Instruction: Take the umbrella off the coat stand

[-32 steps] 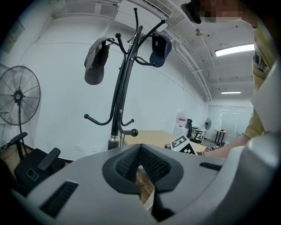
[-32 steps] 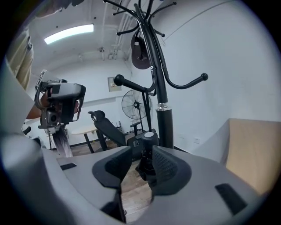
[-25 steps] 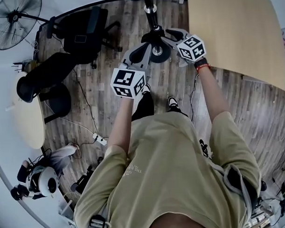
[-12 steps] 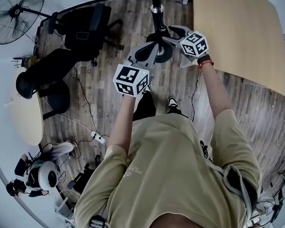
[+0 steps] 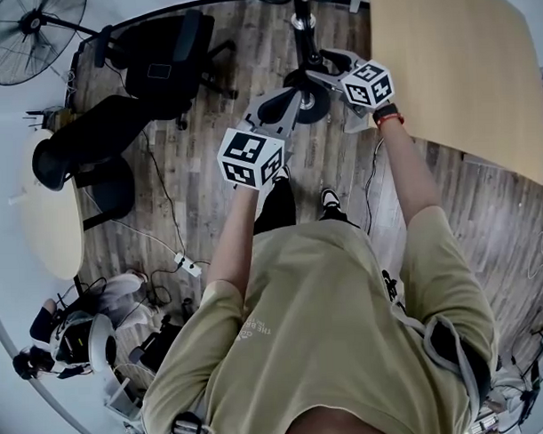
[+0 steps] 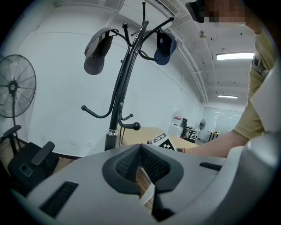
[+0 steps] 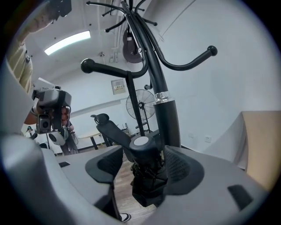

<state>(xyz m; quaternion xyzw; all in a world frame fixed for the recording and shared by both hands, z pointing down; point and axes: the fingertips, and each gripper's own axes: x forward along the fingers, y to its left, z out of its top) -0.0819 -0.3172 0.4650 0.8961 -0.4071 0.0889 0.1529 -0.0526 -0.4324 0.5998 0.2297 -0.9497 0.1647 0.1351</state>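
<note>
The folded black umbrella [image 7: 147,169] with a pale round cap hangs upright between my right gripper's [image 7: 143,163] pads, close in front of the black coat stand [image 7: 163,105] pole. These jaws are opening and the pads stand off the umbrella on both sides. From above, the umbrella [image 5: 305,102] is a dark disc beside the pole [image 5: 302,28], with the right gripper [image 5: 327,89] at its right and the left gripper [image 5: 281,103] at its left. My left gripper [image 6: 140,149] is shut on nothing and points at the coat stand [image 6: 120,101].
A grey cap [image 6: 97,50] and a blue cap [image 6: 166,44] hang on the stand's upper hooks. A black office chair [image 5: 159,60] and a floor fan [image 5: 29,33] stand to the left. A pale wooden table [image 5: 453,63] is at the right. Cables [image 5: 170,251] cross the floor.
The right gripper's jaws have spread wider around the umbrella. Both hands have edged slightly toward the stand; the left gripper stays shut.
</note>
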